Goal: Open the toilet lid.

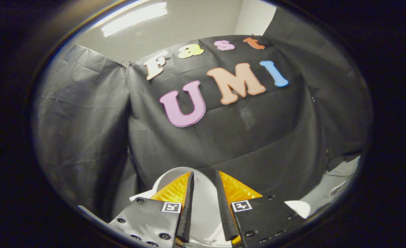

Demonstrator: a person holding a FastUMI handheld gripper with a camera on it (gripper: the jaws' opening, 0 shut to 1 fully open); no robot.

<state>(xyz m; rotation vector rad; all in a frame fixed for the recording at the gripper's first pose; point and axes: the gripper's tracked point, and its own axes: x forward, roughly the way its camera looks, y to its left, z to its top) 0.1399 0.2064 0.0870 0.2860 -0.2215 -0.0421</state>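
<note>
The white toilet lid (204,203) fills the narrow gap between my two fingers, and its rounded edge rises just past the fingertips. My gripper (204,177) is shut on it, with both inner pads against the white surface. The gripper tilts upward towards the black cloth wall and the ceiling, so the lid is lifted. More of the lid (165,179) shows behind the left finger. The toilet bowl below is hidden by the fingers.
Black cloth wall (244,137) hangs close ahead and wraps round both sides. A pale, glossy surface (330,187) lies low on the right beside the right finger. A ceiling light strip (134,18) glows above the cloth.
</note>
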